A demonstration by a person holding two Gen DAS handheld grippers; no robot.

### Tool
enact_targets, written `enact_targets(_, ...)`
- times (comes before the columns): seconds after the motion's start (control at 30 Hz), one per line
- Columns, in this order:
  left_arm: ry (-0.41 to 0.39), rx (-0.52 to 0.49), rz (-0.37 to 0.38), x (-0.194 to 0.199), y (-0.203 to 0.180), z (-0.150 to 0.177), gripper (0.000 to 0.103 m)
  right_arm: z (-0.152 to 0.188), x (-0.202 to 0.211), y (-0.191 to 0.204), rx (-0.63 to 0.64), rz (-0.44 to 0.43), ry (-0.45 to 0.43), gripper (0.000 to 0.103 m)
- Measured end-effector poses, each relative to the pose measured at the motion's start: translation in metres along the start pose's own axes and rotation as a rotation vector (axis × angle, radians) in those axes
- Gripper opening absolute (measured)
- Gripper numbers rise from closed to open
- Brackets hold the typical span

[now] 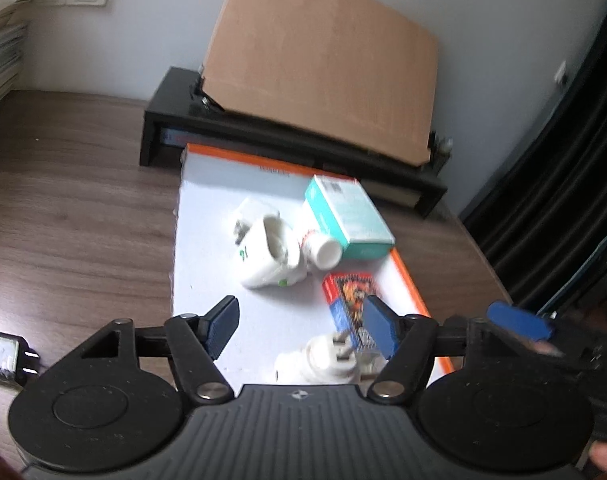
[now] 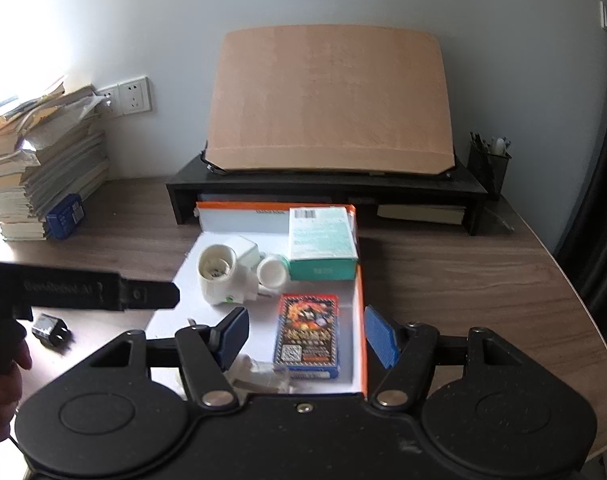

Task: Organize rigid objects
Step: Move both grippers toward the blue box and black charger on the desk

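Mesh pen holder, right view only

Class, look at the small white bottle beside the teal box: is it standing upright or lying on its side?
Lying on its side. The bottle shows its round cap end toward the camera, resting on the tray against the teal box.

We hold our left gripper open above the white, orange-edged flat box; on it lie a white plug adapter, a teal carton and a colourful card pack.
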State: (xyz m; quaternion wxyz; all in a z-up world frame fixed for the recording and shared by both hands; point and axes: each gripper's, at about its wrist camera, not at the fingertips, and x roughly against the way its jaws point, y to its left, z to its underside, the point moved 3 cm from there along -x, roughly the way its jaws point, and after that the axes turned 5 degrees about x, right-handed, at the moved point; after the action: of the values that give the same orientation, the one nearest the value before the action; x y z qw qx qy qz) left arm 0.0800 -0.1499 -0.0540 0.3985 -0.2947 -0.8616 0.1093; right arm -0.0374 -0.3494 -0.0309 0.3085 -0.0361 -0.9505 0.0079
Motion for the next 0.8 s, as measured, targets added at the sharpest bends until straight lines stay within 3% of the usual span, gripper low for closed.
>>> enact_targets(0.43,-0.121,0.150,-0.156,0.053,0.076,-0.025,0.076,-0.019,-0.014,0.047,0.069,-0.149,-0.020,0.080)
enact_targets(0.8,-0.162,0.281,-0.350,0.100,0.164,-0.019,0.081,-0.024,-0.035,0.140,0.216,-0.361,0.019,0.084)
